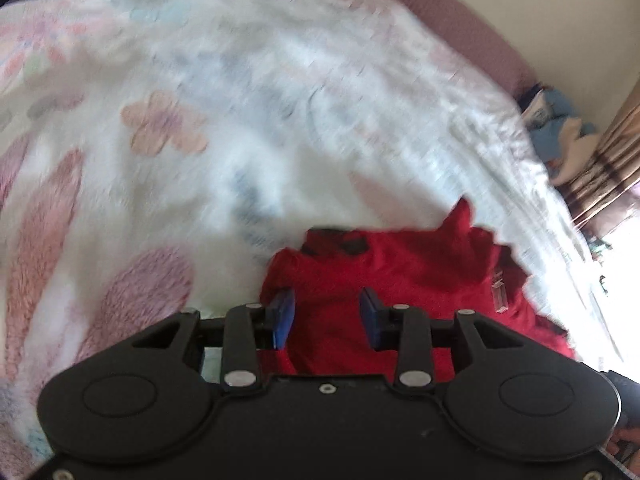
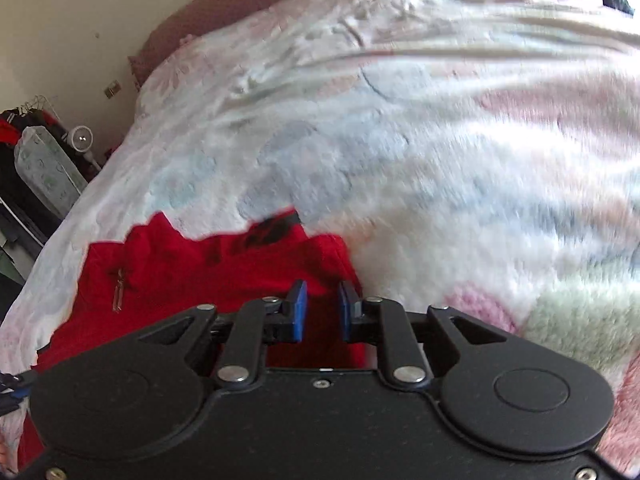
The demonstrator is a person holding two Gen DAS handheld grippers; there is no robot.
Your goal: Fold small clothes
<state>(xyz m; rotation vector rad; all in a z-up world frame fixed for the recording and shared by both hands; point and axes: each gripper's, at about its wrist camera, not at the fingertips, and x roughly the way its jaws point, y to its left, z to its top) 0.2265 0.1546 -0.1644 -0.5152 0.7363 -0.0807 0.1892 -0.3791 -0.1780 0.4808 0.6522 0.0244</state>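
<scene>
While both grippers hang over red garment (image 1: 384,280), nothing gripped yet. Left gripper (image 1: 327,316) jaws fairly wide, cloth visible between pads, pads not pressing. Right gripper (image 2: 322,312) jaws narrow, small gap, over garment's right edge, no pinch evident. Garment lies crumpled at near edge of bed. Risks, as judgement: narrow jaws slide off edge; pinch catches fluffy floral blanket (image 1: 200,120) underneath; bunched layers fold crooked. Room: beige wall, curtain (image 1: 608,160) far right, small fan (image 2: 82,138) and clutter at left.
</scene>
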